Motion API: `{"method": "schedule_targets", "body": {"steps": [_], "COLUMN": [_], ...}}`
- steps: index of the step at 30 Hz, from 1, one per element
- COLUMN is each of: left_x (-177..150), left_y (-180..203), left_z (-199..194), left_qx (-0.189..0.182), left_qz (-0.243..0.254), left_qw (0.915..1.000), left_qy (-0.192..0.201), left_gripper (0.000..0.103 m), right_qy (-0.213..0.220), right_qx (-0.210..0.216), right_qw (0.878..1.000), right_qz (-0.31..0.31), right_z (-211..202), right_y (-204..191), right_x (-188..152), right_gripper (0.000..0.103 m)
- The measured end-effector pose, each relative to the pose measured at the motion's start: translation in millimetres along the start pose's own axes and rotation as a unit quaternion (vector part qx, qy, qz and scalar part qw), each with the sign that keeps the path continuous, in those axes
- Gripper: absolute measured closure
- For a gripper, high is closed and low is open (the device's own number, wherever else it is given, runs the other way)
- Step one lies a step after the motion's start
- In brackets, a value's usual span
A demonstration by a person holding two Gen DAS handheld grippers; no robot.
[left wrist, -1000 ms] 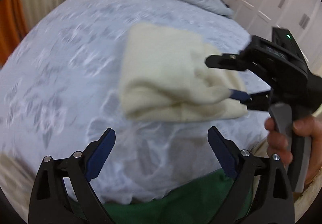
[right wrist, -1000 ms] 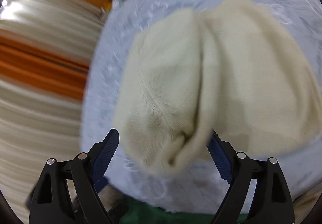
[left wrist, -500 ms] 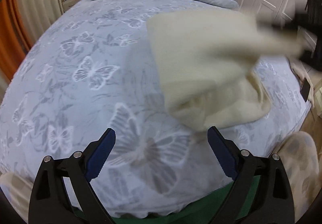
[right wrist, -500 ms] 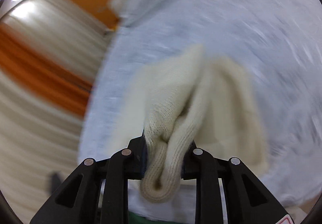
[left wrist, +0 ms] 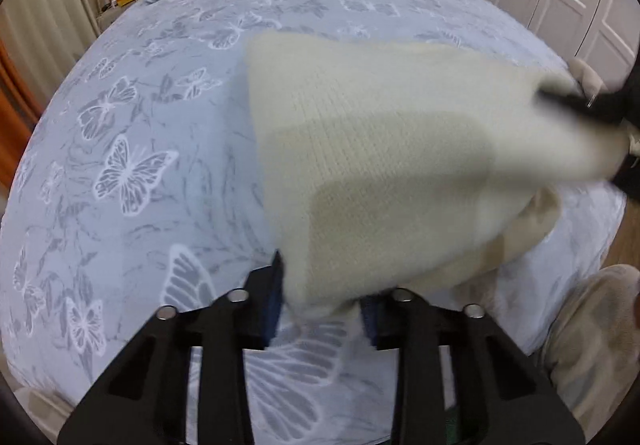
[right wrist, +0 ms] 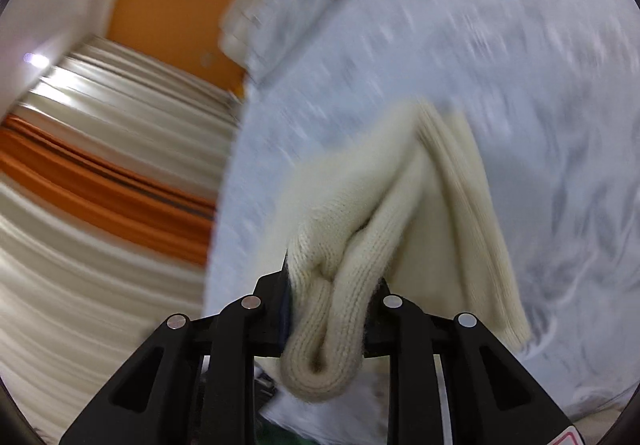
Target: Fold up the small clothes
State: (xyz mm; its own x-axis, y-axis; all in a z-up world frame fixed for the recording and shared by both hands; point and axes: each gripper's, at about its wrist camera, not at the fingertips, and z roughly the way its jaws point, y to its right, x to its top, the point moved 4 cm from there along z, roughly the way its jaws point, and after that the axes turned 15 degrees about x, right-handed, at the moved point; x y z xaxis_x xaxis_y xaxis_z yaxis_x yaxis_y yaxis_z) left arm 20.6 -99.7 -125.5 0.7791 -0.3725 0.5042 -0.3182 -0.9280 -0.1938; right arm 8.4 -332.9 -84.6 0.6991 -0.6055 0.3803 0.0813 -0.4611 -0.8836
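We see the left gripper [left wrist: 320,305] at the bottom centre of its own view, tipped steeply down toward the bed [left wrist: 132,149]. Its jaws have just been closing, and they now pinch the near corner of the cream knit garment [left wrist: 380,165] between the blue pads [left wrist: 274,305]. From there the garment rises up and to the right across the frame, stretched toward the right gripper [left wrist: 576,101], which shows only as a dark, blurred shape at the right edge, gripping the far corner (its outline is too smeared for us to read more). A lower fold of the cloth sags onto the butterfly-print sheet at the right.

In the right wrist view the right gripper [right wrist: 332,309] sits at the bottom centre, angled gently downward. Its jaws are drawn in close and clamp a bunched roll of the knit garment [right wrist: 400,213], a loop of which droops below the fingers [right wrist: 276,305]. The rest of the cloth fans upward over the bed [right wrist: 520,65]. A striped cream and orange curtain [right wrist: 100,185] fills the left of that frame, heavily blurred.
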Motion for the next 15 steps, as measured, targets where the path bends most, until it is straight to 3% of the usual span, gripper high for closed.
{"method": "schedule_targets", "body": {"steps": [3, 5, 7, 9, 12, 15], "left_x": [2.5, 2.7, -1.4, -6.3, -8.1, -10.5], "left_y": [3.0, 6.9, 8.4, 6.8, 2.1, -2.6], "left_z": [-5.4, -1.4, 11.5, 16.6, 13.6, 7.1], "left_qx": [-0.014, -0.005, 0.003, 0.004, 0.003, -0.007], "left_qz": [0.003, 0.006, -0.001, -0.012, -0.025, -0.029], "left_qw": [0.9999, 1.0, 0.9997, 0.9994, 0.9992, 0.9989], "left_qy": [0.005, 0.0, -0.023, -0.032, -0.033, -0.037], "left_gripper": [0.078, 0.078, 0.078, 0.077, 0.076, 0.071], "right_qy": [-0.005, -0.079, -0.106, -0.096, -0.081, -0.022], "right_qx": [-0.056, -0.13, -0.141, -0.145, -0.178, -0.234], "right_qw": [0.998, 0.988, 0.98, 0.983, 0.98, 0.972], "right_qz": [-0.022, 0.024, 0.092, 0.059, 0.032, 0.013], "right_z": [-12.6, 3.9, 11.4, 9.4, 0.9, -25.8], "right_y": [3.6, 60.0, 95.0, 82.0, 69.7, 54.5], "right_x": [2.8, -18.4, -39.9, -34.4, -33.3, -30.3], "right_gripper": [0.082, 0.081, 0.08, 0.077, 0.064, 0.057]}}
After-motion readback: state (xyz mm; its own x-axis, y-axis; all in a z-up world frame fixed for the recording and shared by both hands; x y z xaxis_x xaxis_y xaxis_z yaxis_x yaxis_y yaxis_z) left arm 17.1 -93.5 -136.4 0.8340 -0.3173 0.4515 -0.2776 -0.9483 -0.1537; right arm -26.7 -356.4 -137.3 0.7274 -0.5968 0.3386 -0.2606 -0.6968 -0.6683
